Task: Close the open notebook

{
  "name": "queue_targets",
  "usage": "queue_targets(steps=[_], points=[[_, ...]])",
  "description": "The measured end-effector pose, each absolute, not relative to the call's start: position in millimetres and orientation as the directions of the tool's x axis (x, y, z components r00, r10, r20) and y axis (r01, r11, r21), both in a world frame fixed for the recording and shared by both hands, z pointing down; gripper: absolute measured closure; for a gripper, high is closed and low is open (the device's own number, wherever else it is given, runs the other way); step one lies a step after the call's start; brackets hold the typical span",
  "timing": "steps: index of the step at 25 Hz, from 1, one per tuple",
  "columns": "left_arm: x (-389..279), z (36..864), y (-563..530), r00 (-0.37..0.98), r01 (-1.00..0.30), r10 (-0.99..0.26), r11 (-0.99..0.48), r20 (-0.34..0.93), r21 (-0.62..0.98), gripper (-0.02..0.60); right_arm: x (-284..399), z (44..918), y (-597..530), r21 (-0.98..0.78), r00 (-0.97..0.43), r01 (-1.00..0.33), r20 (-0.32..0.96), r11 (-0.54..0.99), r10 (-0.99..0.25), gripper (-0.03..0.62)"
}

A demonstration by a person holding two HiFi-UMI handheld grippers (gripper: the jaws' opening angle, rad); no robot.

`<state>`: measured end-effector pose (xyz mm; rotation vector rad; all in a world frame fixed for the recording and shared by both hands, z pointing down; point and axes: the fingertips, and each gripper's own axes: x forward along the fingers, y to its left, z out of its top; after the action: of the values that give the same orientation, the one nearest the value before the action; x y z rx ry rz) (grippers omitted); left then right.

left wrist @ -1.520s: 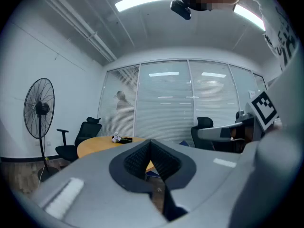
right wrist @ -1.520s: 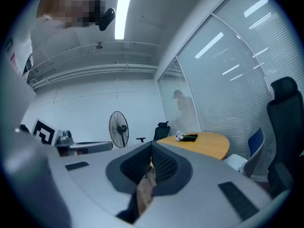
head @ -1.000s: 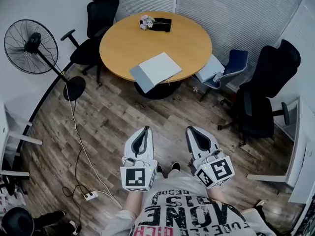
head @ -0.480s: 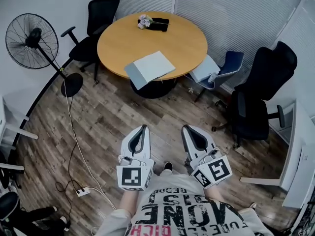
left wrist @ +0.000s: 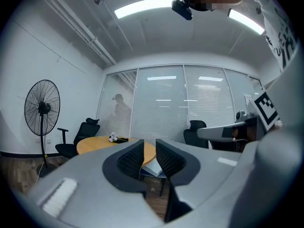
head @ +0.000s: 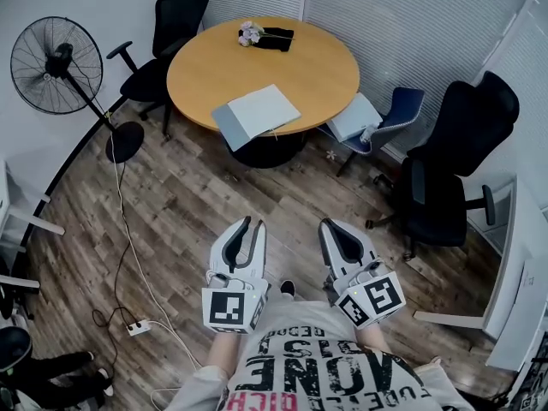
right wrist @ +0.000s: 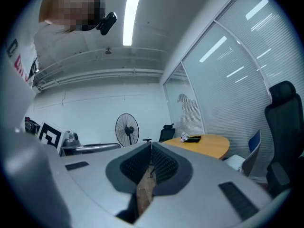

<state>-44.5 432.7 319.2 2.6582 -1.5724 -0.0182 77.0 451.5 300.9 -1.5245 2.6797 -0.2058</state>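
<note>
The open notebook (head: 255, 114) lies flat at the near edge of the round wooden table (head: 325, 67), pale pages up, far ahead of both grippers. My left gripper (head: 250, 223) is held level over the wood floor. Its jaws have just been opening and now stand apart with nothing between them; the left gripper view shows the same gap at the left gripper (left wrist: 149, 152). Beside it my right gripper (head: 329, 226) is shut and empty. In the right gripper view the right gripper (right wrist: 151, 150) has its pads together, with the table (right wrist: 211, 144) off to the right.
A standing fan (head: 56, 62) and its floor cable with a power strip (head: 137, 325) are on the left. Black office chairs (head: 171, 24) (head: 454, 161) and a blue chair (head: 390, 114) bearing a white book surround the table. Flowers and a dark object (head: 265, 36) sit at its far side.
The left gripper's jaws, shut in both earlier frames, now stand parted. Both grippers have moved a little forward towards the table with the person; the notebook has not moved.
</note>
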Motion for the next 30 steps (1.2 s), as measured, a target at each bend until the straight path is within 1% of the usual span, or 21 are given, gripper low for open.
queue_targets(steps=[8,13,22,30], points=[[-52,327,413,0.465,-0.884,-0.884,-0.46,0.044,0.084,0.495,69,308,435,-0.152,-0.518,-0.848,0.045,0.507,-0.854,0.582],[-60,328,380,0.468,-0.881,-0.883,-0.463,0.034,0.097,0.495,62,310,403,-0.146,-0.504,-0.858,0.047,0.493,-0.863,0.582],[-86,310,301,0.506,-0.861,-0.862,-0.504,0.018,0.074,0.499,34,295,327,-0.139,-0.488,-0.867,0.037,0.479,-0.872,0.582],[-89,310,262,0.542,-0.839,-0.84,-0.54,0.02,0.073,0.5,32,300,290,-0.138,-0.433,-0.896,0.054,0.423,-0.9,0.582]])
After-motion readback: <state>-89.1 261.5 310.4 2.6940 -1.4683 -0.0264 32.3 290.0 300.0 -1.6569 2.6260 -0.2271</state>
